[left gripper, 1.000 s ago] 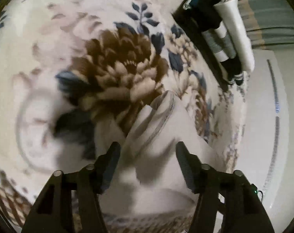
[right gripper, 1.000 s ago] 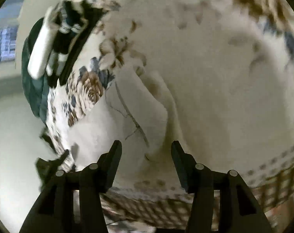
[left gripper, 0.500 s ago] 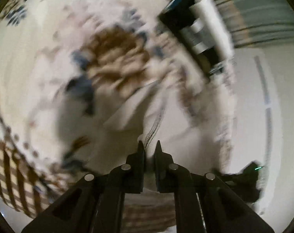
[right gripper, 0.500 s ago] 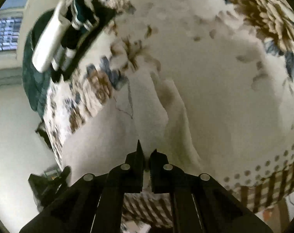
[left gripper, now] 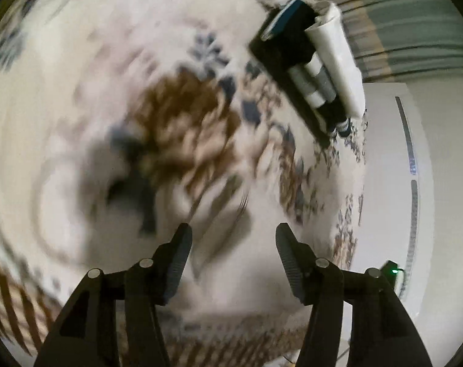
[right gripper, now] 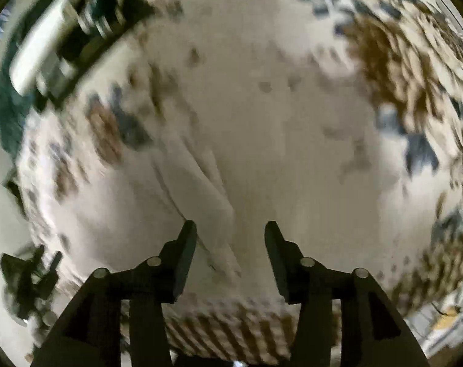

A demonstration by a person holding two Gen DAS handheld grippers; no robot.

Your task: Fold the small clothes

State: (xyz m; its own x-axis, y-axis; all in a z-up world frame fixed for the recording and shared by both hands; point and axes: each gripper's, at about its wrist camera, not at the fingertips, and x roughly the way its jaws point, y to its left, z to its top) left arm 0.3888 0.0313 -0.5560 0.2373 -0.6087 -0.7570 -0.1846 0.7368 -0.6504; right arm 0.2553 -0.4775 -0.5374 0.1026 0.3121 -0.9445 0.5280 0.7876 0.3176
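A small white garment [left gripper: 228,244] lies on the flowered tablecloth [left gripper: 78,91] near the table's front edge, blurred by motion. My left gripper [left gripper: 231,238] is open just above it, one finger on each side, holding nothing. In the right wrist view the same white garment [right gripper: 201,189] shows a long fold running toward the jaws. My right gripper [right gripper: 230,235] is open over its near end and empty.
A black tray [left gripper: 295,70] with rolled socks and a white roll [left gripper: 338,52] stands at the far edge; it also shows in the right wrist view [right gripper: 78,30]. The table edge with checked trim [right gripper: 231,330] is right below the grippers. The white floor [left gripper: 415,183] lies beyond.
Both grippers were shut on the garment half a second ago. Both have now opened and let it go. The garment lies on the cloth.
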